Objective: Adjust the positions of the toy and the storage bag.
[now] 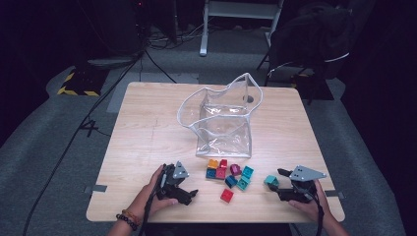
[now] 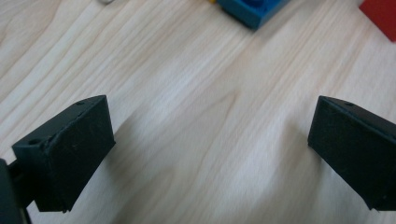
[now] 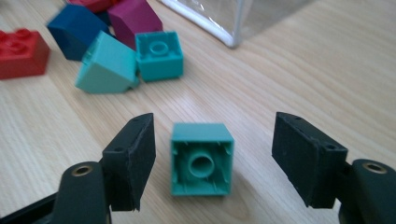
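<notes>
While the teal brick (image 3: 201,158) lies on the worktop (image 3: 303,70), hollow side up, between the wide-open fingers (image 3: 133,158) of the right gripper (image 3: 212,161), nothing is gripped. It is probably light, rigid and smooth; grip its flat side walls. The left gripper (image 2: 205,154) is open and empty.

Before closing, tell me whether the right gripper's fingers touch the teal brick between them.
Apart. The right gripper view shows bare wood between each of the fingers and the teal brick.
</notes>
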{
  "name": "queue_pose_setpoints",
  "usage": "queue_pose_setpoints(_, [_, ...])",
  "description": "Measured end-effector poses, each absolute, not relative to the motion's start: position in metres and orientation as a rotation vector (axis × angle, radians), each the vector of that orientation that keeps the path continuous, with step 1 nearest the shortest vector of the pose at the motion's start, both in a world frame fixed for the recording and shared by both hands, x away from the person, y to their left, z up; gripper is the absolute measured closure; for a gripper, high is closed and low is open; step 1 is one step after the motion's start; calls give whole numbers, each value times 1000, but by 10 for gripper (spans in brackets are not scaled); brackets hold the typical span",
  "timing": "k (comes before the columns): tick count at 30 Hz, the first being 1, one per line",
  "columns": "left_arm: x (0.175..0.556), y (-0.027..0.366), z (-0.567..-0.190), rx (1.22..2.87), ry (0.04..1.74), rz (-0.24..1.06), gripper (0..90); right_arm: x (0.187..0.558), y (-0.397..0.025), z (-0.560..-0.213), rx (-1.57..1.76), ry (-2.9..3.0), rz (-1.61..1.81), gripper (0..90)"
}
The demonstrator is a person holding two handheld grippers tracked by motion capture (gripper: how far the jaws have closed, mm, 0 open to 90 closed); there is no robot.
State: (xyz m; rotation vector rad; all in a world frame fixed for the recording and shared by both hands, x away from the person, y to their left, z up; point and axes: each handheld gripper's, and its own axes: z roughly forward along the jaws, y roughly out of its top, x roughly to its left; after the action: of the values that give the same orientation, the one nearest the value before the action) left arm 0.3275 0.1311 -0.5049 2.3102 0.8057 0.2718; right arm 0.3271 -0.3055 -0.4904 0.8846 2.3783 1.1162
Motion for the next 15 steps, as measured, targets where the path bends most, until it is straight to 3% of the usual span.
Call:
queue_pose_setpoints(10, [317,157,-505,2304,827,276,5,334,-307,-503,917,2438,1109,413])
queue_pose_setpoints(14, [315,163,-505,2300,844,283,5,337,-308,-502,921,2443,1117,505])
queue_pose_setpoints(15, [314,166,-505,2293,866,294,5,338,-307,-502,912,2446,1122,565])
